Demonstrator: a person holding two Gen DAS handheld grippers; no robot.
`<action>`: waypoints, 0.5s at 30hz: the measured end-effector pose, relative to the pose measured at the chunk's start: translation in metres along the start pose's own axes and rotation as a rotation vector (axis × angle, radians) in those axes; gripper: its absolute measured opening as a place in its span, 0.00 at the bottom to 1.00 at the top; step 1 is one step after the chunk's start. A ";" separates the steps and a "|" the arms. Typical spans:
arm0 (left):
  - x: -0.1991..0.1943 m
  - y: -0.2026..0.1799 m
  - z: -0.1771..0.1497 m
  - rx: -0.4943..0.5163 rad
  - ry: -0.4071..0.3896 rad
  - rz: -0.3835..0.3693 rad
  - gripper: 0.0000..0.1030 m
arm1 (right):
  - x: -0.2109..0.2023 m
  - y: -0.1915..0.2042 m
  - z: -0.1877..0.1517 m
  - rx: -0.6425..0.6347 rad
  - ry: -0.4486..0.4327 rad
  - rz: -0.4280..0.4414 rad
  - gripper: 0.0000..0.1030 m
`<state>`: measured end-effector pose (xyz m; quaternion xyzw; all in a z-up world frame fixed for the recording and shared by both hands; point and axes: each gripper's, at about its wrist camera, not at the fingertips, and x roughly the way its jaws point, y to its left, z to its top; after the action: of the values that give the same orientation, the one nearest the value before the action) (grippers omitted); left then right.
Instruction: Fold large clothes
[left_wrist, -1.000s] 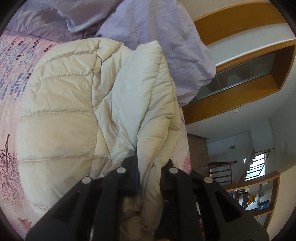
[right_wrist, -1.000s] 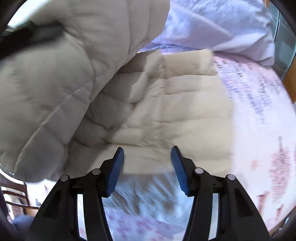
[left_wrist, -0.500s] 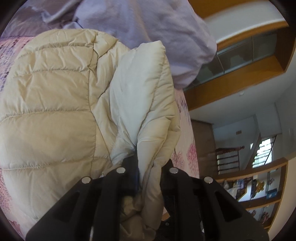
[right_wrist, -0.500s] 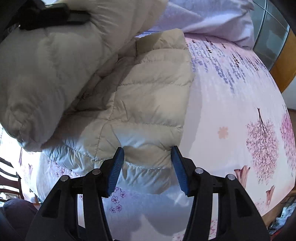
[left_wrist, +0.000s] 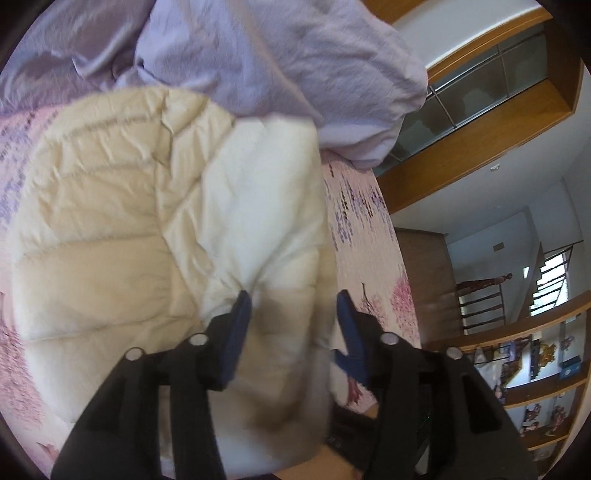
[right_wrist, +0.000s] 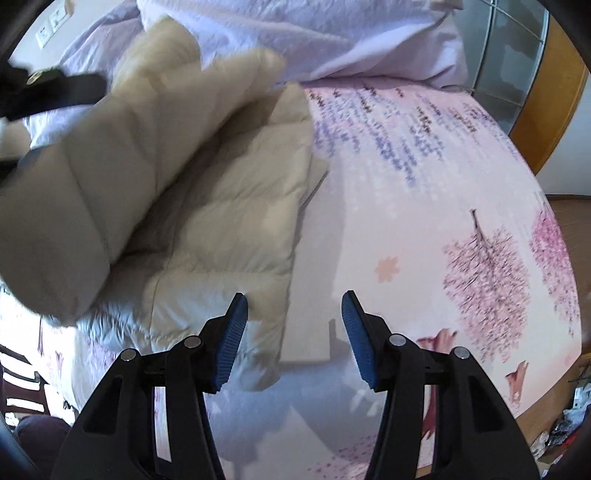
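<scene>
A cream quilted puffer jacket lies on the pink flowered bed sheet. My left gripper hangs over the jacket's right side, its jaws opening. A paler fold of the jacket sits between and below the blue pads, which do not press on it. In the right wrist view the jacket lies at the left with a raised, blurred fold above it. My right gripper stands open over the jacket's near right corner and the sheet, with nothing gripped.
A crumpled lilac duvet is piled at the far end of the bed, touching the jacket's top. The bed's edge drops off to the right, with a wooden cabinet, stairs and shelves beyond. A dark chair stands at the lower left.
The left jaws have parted and let go of the jacket fold, which has settled onto the jacket. The right gripper has slid right, from over the jacket towards bare sheet.
</scene>
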<state>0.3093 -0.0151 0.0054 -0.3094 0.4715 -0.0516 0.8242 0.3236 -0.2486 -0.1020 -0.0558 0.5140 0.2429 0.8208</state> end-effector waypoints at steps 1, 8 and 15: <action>-0.006 0.002 0.001 0.007 -0.015 0.012 0.53 | -0.003 -0.001 0.004 0.006 -0.011 -0.008 0.54; -0.046 0.030 0.005 0.029 -0.103 0.133 0.58 | -0.025 -0.009 0.036 0.051 -0.084 -0.024 0.54; -0.069 0.090 0.014 0.004 -0.157 0.364 0.58 | -0.045 0.005 0.068 0.052 -0.155 0.003 0.54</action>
<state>0.2641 0.0895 0.0122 -0.2205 0.4538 0.1213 0.8548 0.3604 -0.2362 -0.0300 -0.0146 0.4550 0.2342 0.8590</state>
